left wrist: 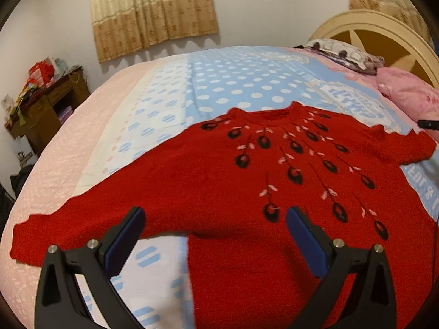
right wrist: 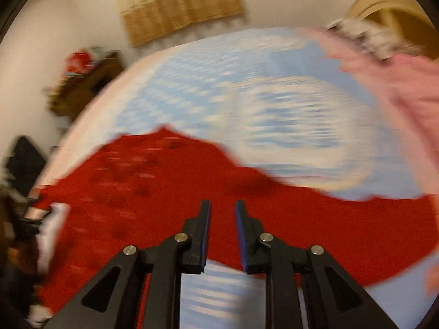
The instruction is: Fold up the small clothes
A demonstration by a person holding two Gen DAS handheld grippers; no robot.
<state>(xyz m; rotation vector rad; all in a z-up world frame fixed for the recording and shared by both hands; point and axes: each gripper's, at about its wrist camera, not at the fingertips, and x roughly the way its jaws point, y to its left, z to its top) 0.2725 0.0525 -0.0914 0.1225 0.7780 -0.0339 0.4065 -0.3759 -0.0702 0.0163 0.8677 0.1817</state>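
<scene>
A small red sweater (left wrist: pixel 247 181) with black and pink flower embroidery lies spread flat on the bed, both sleeves stretched out to the sides. My left gripper (left wrist: pixel 215 216) is open wide and empty, hovering over the sweater's left armpit and sleeve. In the blurred right wrist view the sweater (right wrist: pixel 164 200) fills the lower half. My right gripper (right wrist: pixel 222 208) hovers over its right sleeve with the jaws narrowly apart and nothing between them.
The bed (left wrist: pixel 225 82) has a blue polka-dot sheet with a pink border. A pink pillow (left wrist: pixel 406 93) and a patterned pillow (left wrist: pixel 340 52) lie by the cream headboard (left wrist: pixel 384 30). A cluttered wooden desk (left wrist: pixel 46 101) stands at the left wall.
</scene>
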